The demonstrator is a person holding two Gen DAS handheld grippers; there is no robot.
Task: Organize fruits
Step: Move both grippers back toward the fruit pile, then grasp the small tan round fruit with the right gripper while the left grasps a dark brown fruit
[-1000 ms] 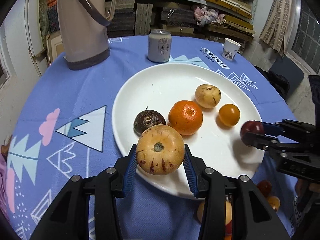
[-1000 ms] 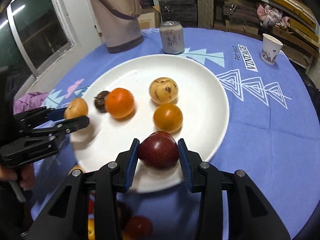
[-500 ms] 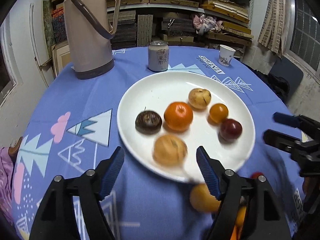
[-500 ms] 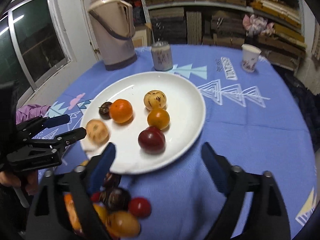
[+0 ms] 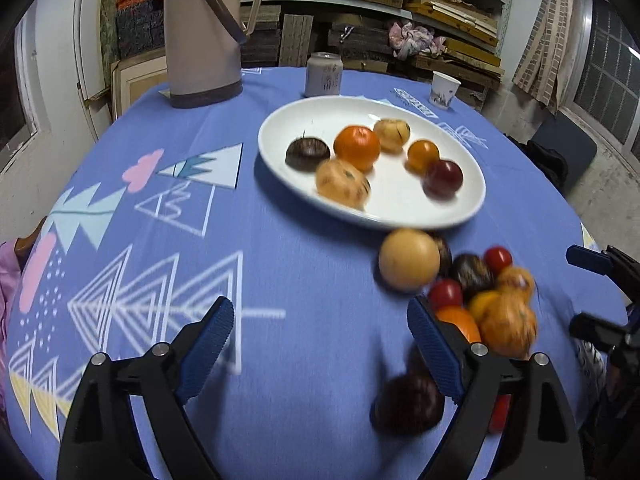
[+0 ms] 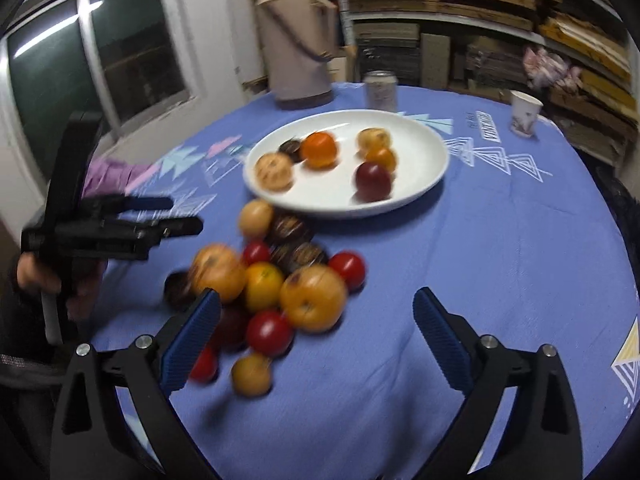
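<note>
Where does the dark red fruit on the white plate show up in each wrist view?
Left wrist: dark red fruit at the plate's right side, right of centre in the picture.
Right wrist: the same fruit on the plate's near side, just above picture centre.
Shared landmark: the small orange fruit right behind it, on the white plate.

White capitals reading "VINTAGE" were printed on the blue tablecloth (image 6: 520, 220) near the paper cup (image 6: 526, 114). The can's (image 5: 324, 75) markings were too blurred to read.
</note>
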